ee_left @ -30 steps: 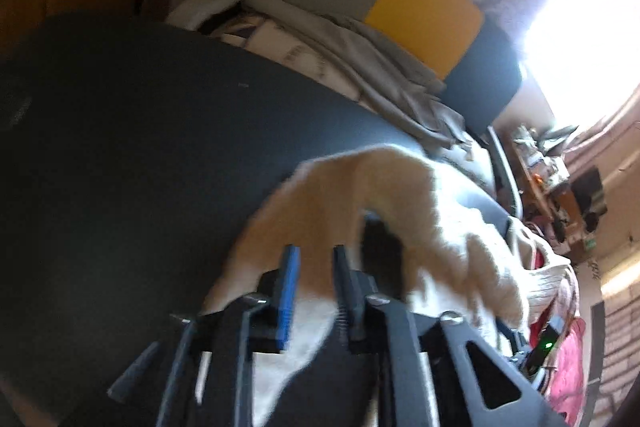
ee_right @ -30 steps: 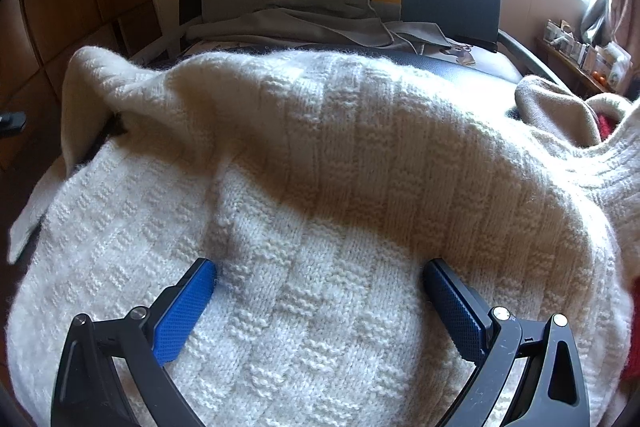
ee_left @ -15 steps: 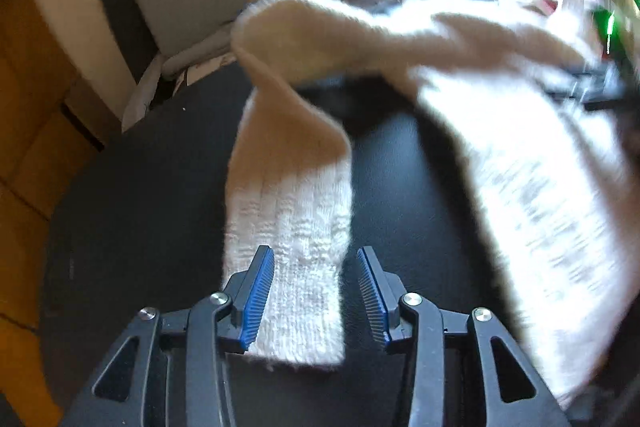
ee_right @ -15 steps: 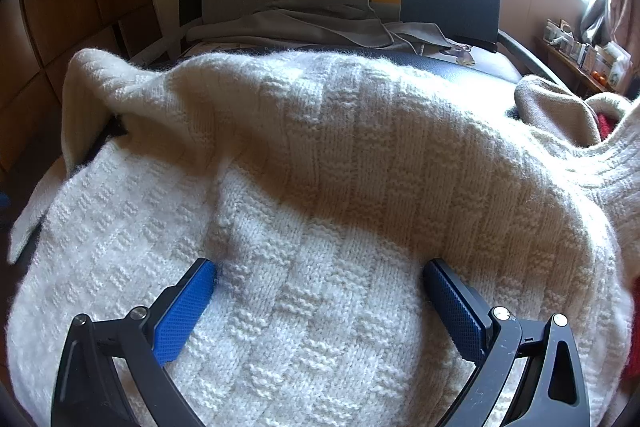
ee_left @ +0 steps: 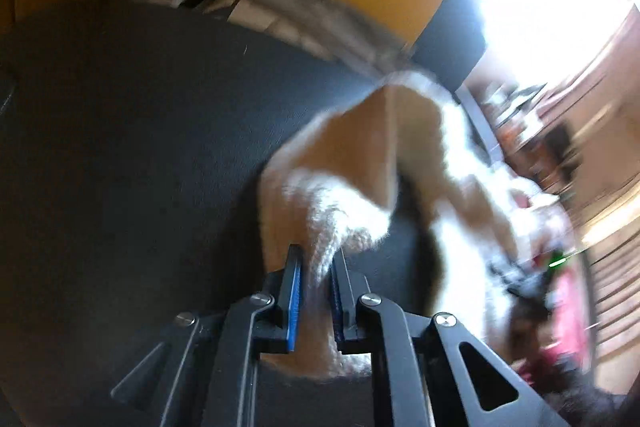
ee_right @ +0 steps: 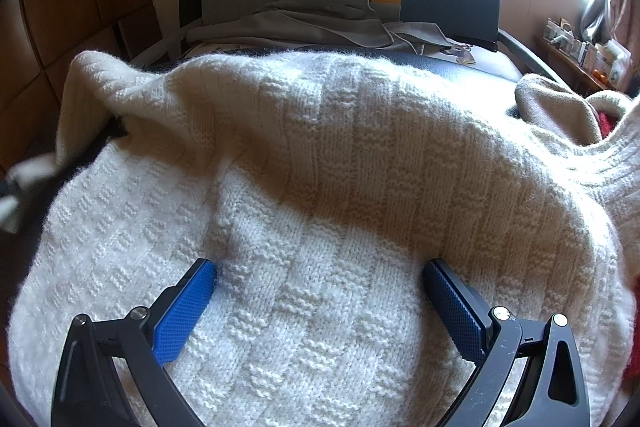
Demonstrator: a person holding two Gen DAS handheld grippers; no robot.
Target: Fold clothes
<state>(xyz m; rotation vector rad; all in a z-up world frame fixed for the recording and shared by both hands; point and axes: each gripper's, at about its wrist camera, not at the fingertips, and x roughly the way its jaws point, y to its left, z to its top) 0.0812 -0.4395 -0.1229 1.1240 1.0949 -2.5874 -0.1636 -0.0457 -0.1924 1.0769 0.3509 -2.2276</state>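
Your left gripper (ee_left: 316, 271) pinches the sweater (ee_right: 320, 187) sleeve (ee_left: 340, 227) over the dark table (ee_left: 140, 147); your right gripper (ee_right: 320, 291), jaws wide, presses its spread body. Carry the sleeve across squarely, keeping the body pinned flat

Motion blur smears the left wrist view: the sweater (ee_left: 360, 187) loses its knit there, and the shelves (ee_left: 532, 131) at right are unreadable. In the right wrist view the sweater hides most of the dark table (ee_right: 452, 65).
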